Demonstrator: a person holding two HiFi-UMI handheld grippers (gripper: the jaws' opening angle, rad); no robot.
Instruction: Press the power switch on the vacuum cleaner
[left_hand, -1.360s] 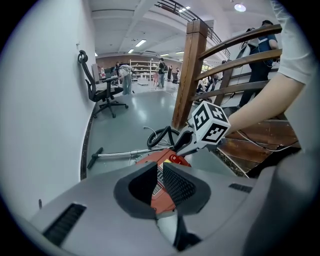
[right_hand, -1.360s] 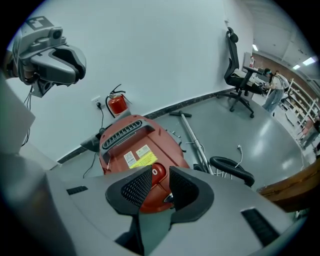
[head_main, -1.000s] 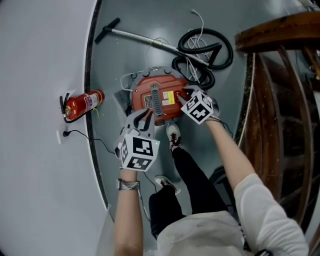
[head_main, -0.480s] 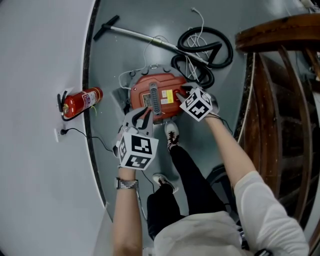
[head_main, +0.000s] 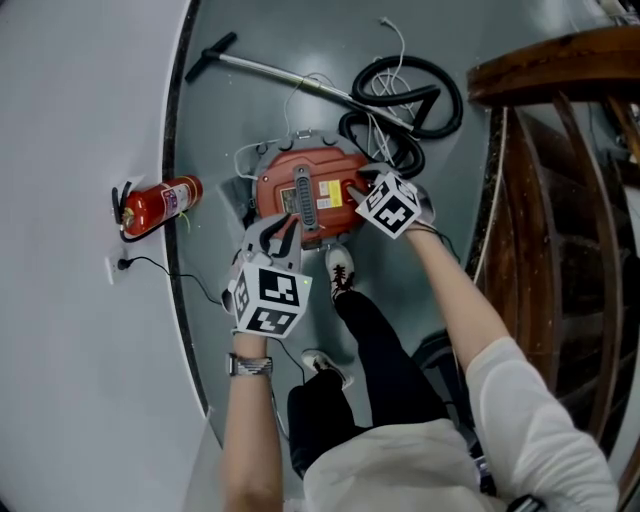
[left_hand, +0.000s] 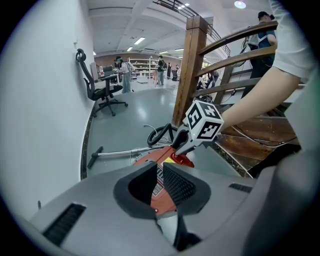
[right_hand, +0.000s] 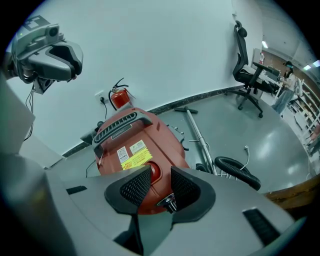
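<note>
A red fire extinguisher (head_main: 160, 203) is seen at nine o'clock in the head view, set against the white wall (head_main: 70, 330). A wall socket (head_main: 117, 266) with a black cable plugged in is found at about seven o'clock from it. A wooden stair railing (head_main: 560, 60) is shown from one to four o'clock. A black office chair (left_hand: 102, 89) and standing people (left_hand: 122, 72) are seen far back at eleven o'clock in the left gripper view

Vacuum cleaner (head_main: 280, 180): glossy red plastic shell; matt grey plastic handle (right_hand: 120, 123); paper labels (right_hand: 134, 156).
Wand (head_main: 285, 78): bright metal.
Hose (head_main: 405, 100): black, ribbed, matt.
Floor (head_main: 230, 120): smooth grey, faint sheen.
Railing (head_main: 560, 60): varnished brown wood.
Left hand-held gripper (left_hand: 159, 168): matt grey plastic; pads (left_hand: 179, 185) black, cross-hatched, rubbery.
</note>
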